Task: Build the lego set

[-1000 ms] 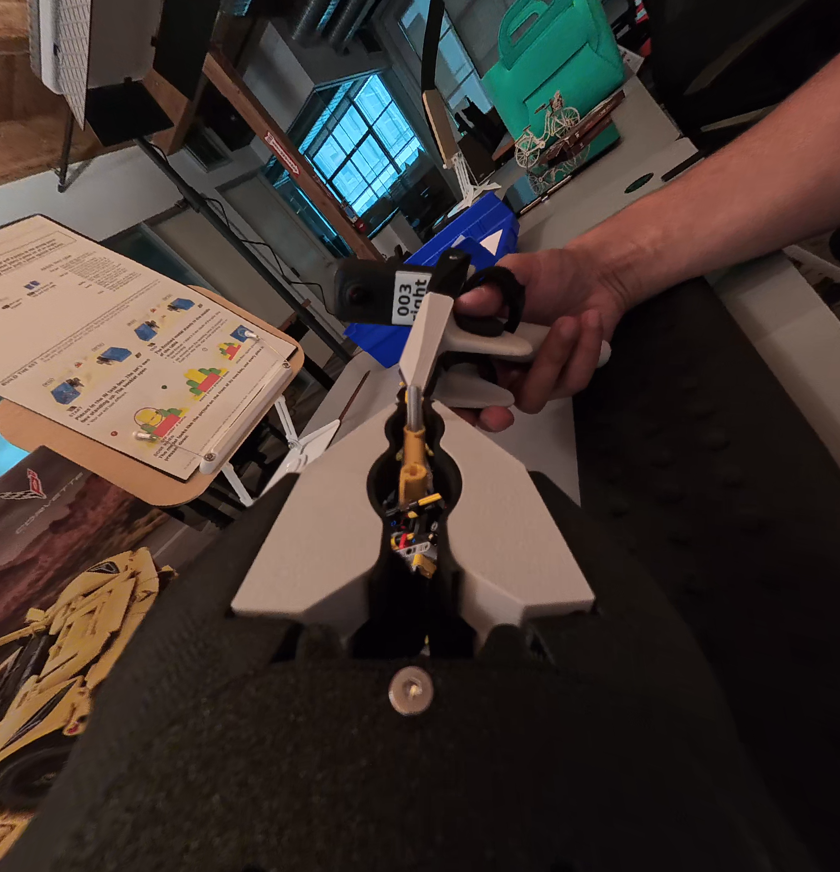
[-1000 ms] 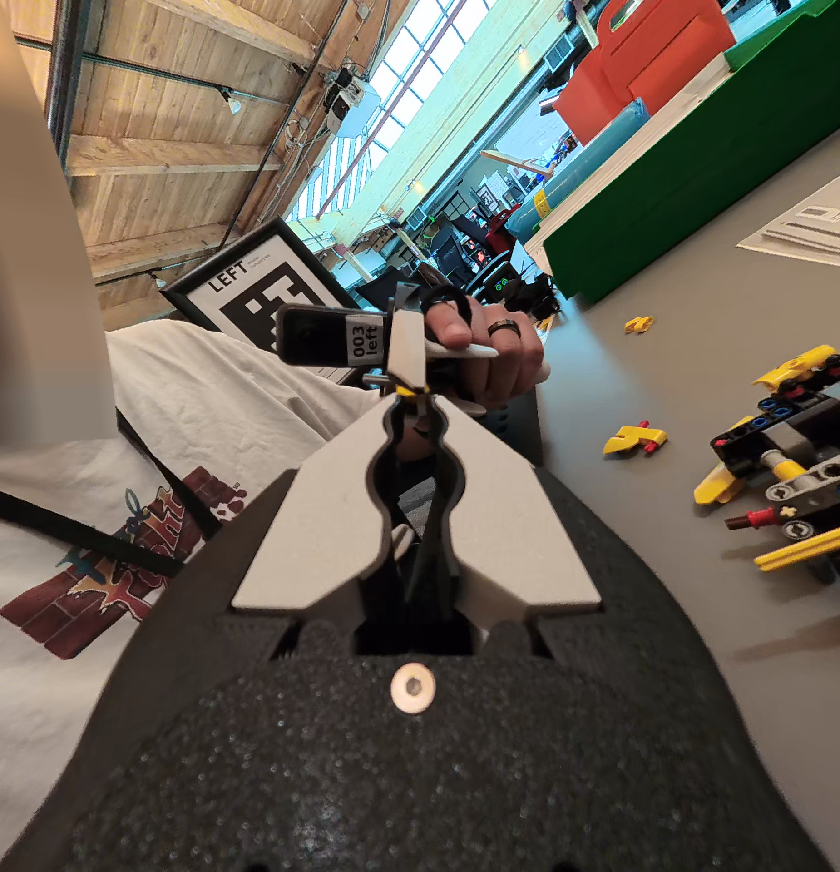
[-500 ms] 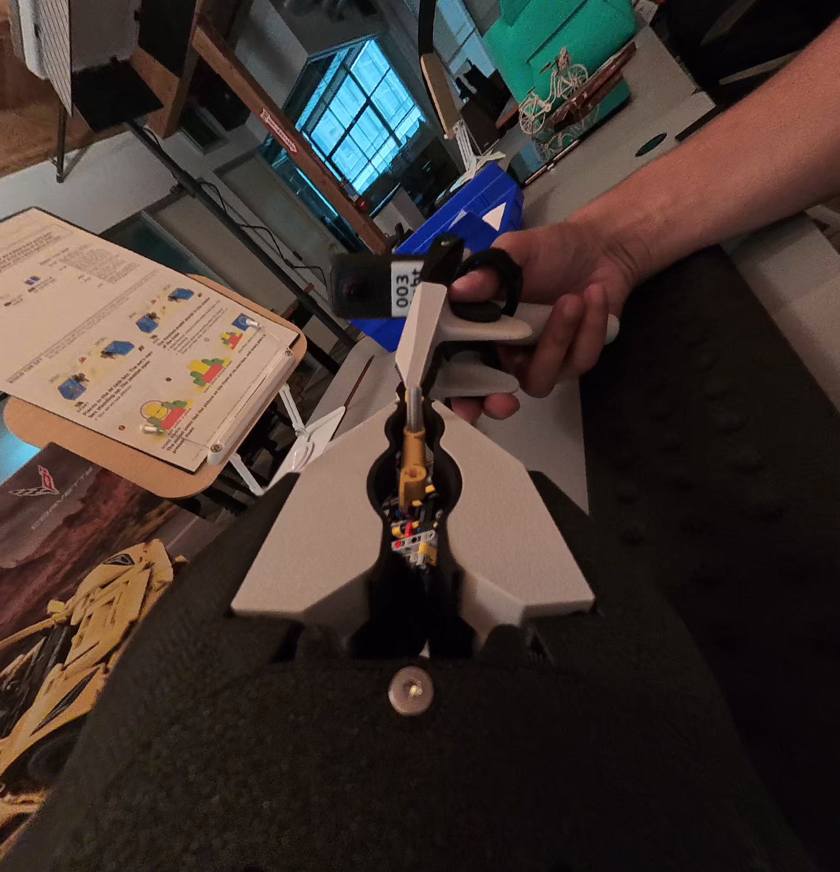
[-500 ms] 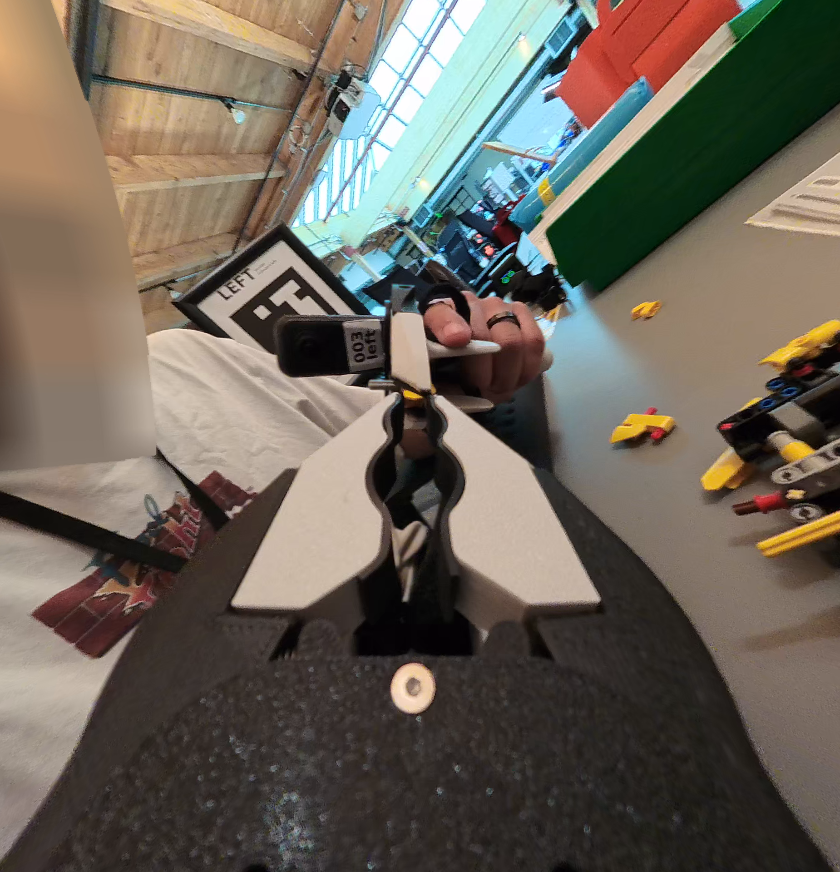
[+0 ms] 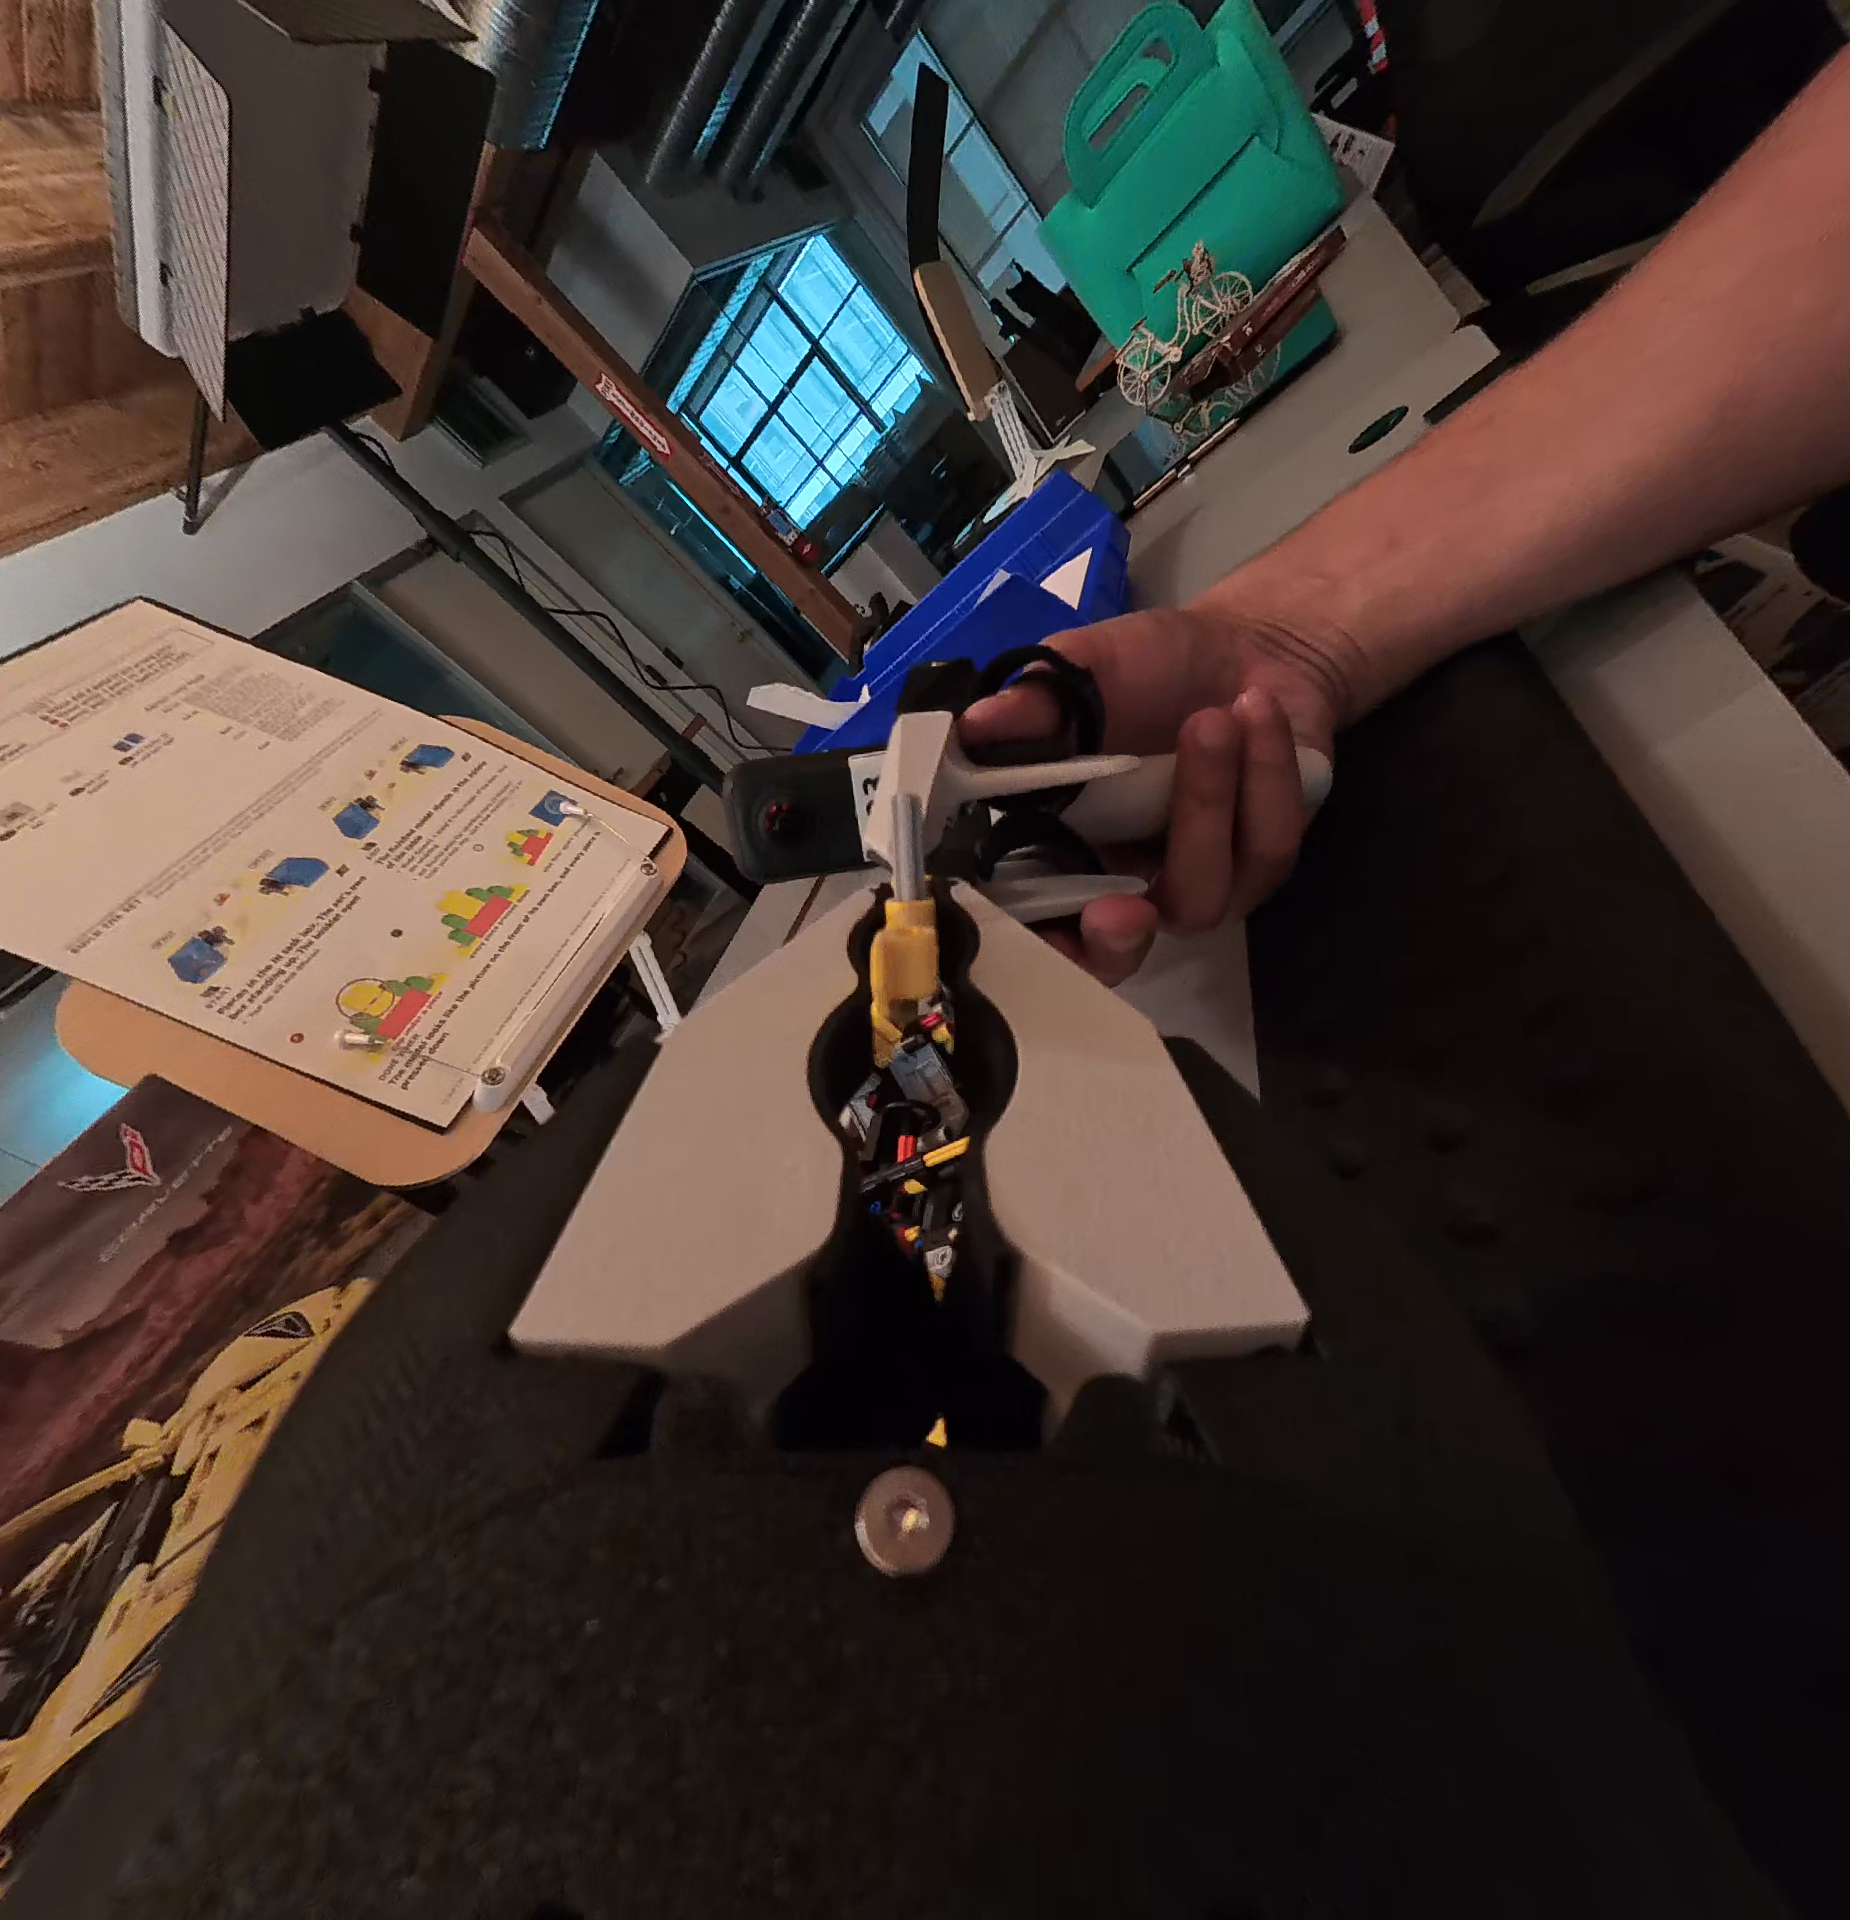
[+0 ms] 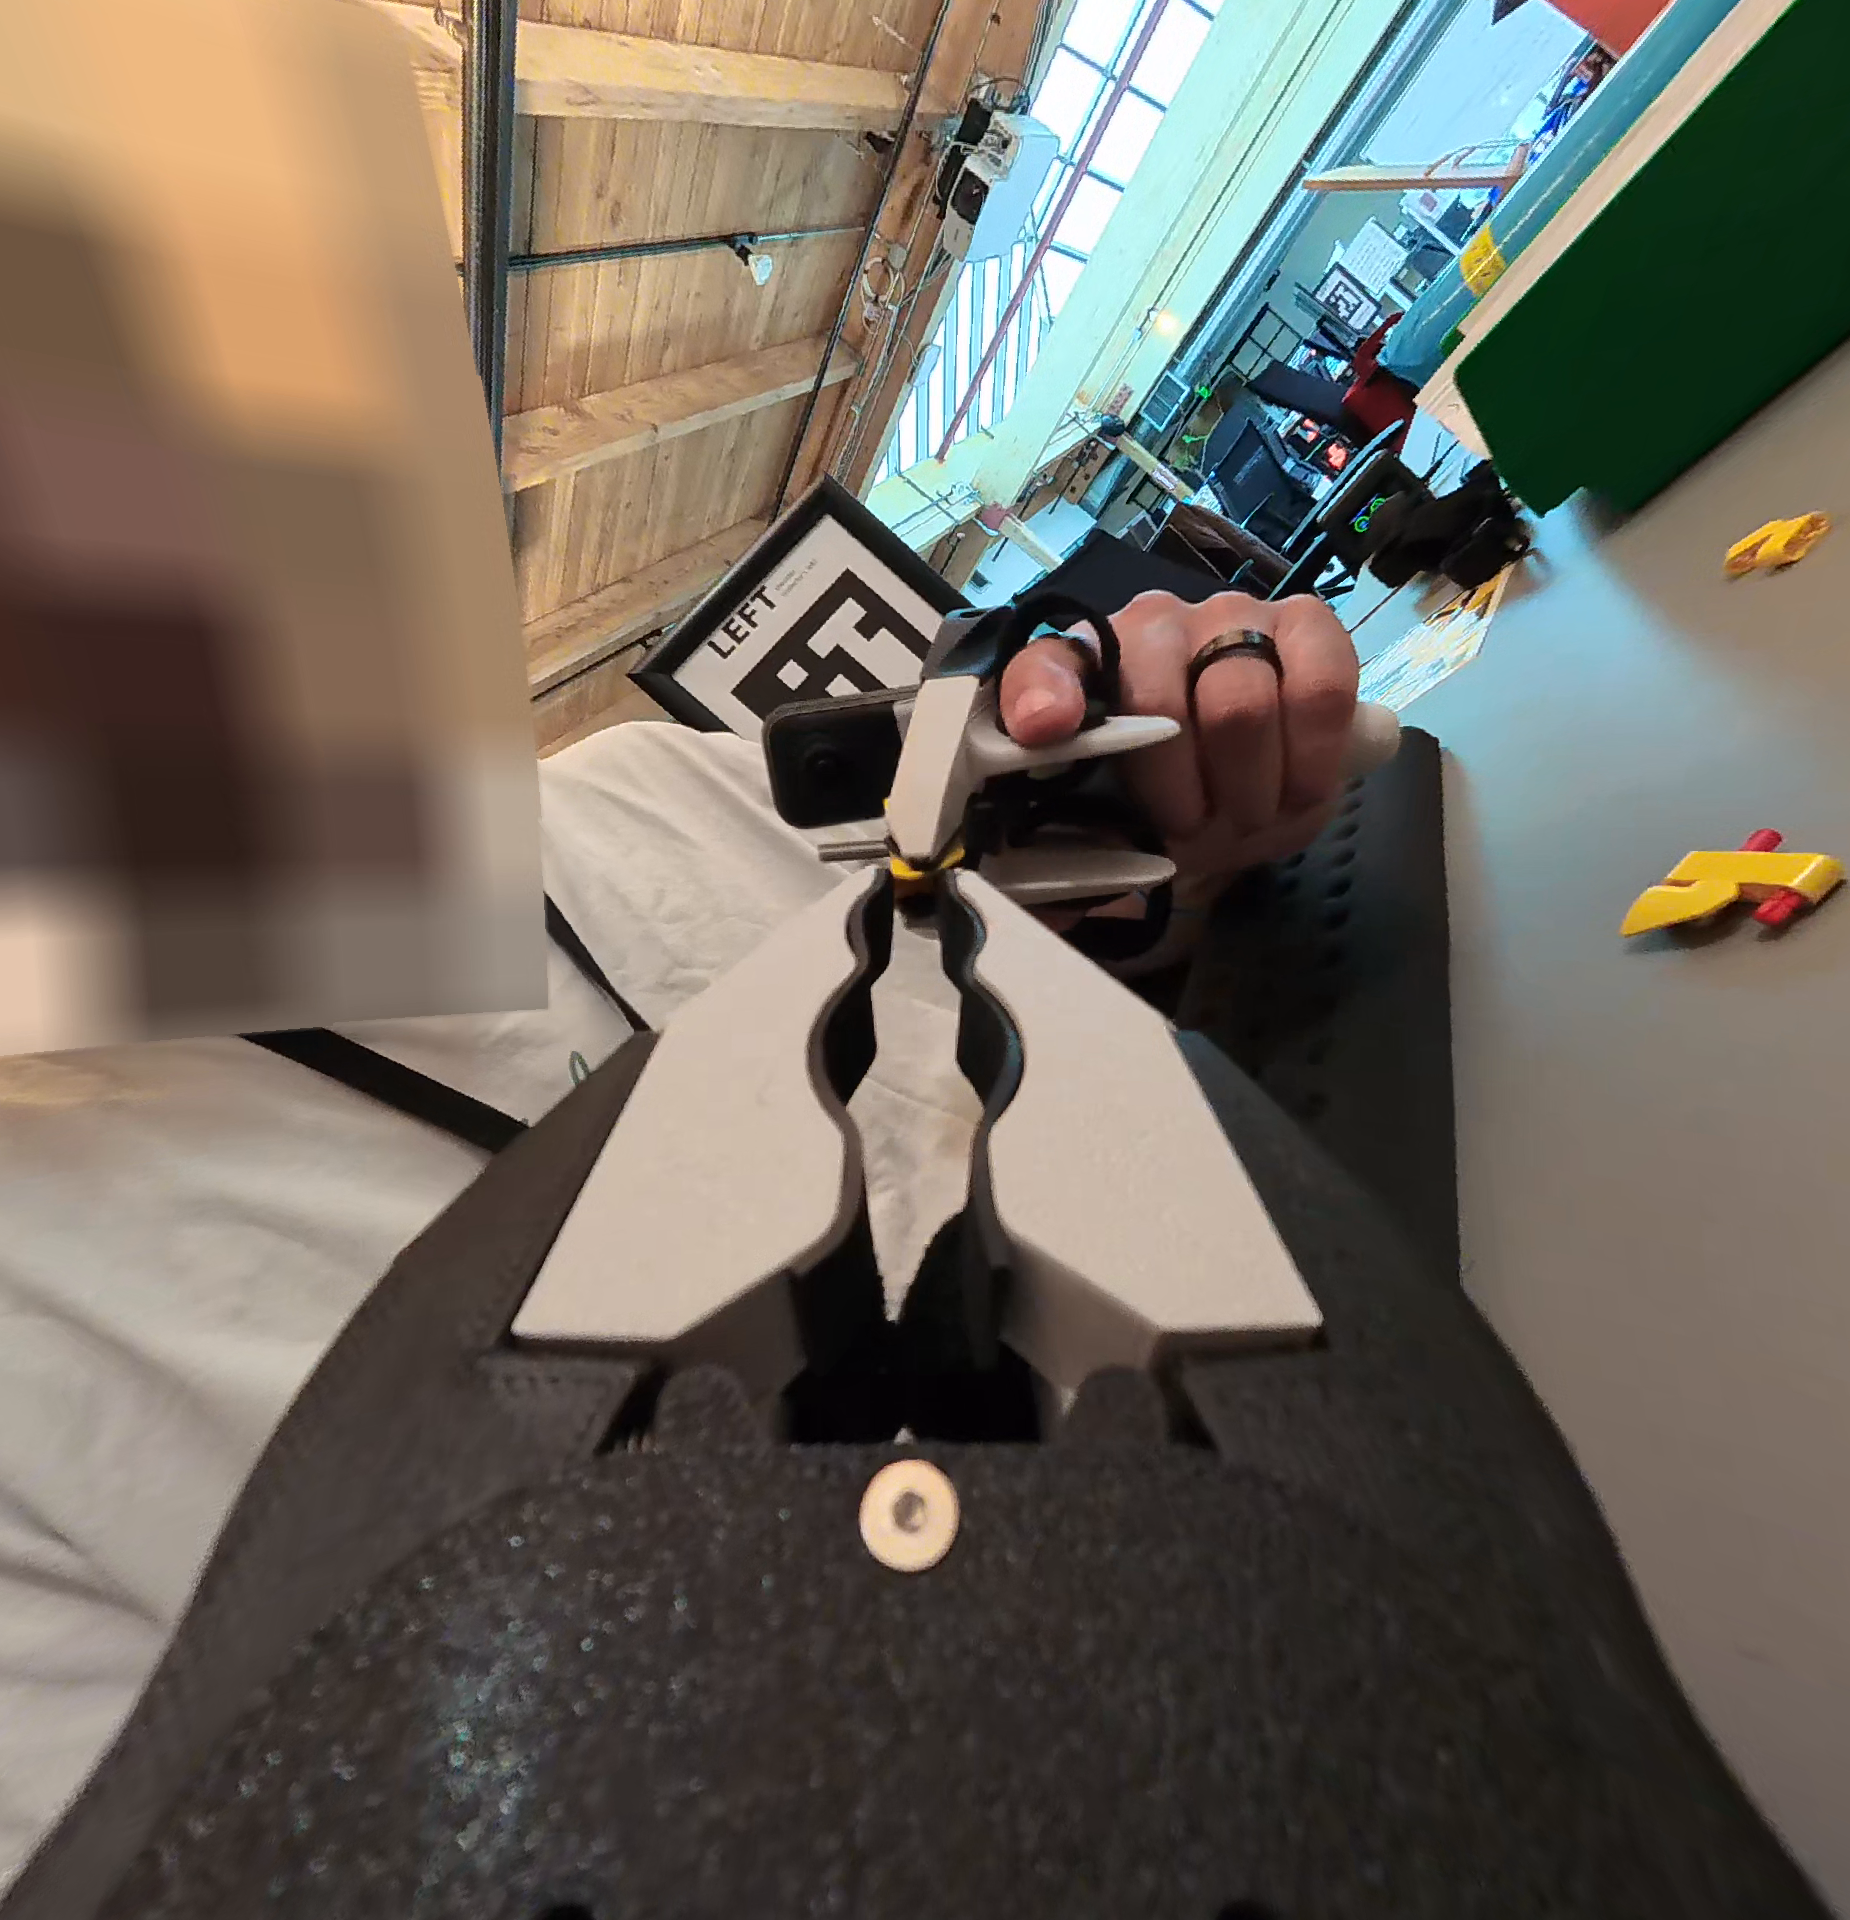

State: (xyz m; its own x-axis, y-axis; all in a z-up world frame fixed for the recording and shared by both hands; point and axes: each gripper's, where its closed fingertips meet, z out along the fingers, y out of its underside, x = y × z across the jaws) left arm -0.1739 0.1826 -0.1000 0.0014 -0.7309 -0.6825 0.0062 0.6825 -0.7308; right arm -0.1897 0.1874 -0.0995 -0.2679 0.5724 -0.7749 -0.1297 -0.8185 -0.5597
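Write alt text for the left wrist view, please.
The left tongs pinch a yellow lego piece at their tips, where the right tongs, held in a hand, meet its metal rod. An instruction sheet on a board stands to the left, above a lego box.

Each camera is sitting close behind its own hand-held gripper, looking forward along the fingers. The two are facing each other tip to tip, sharing the yellow piece [image 5: 903,951] between them, each seeing the other.
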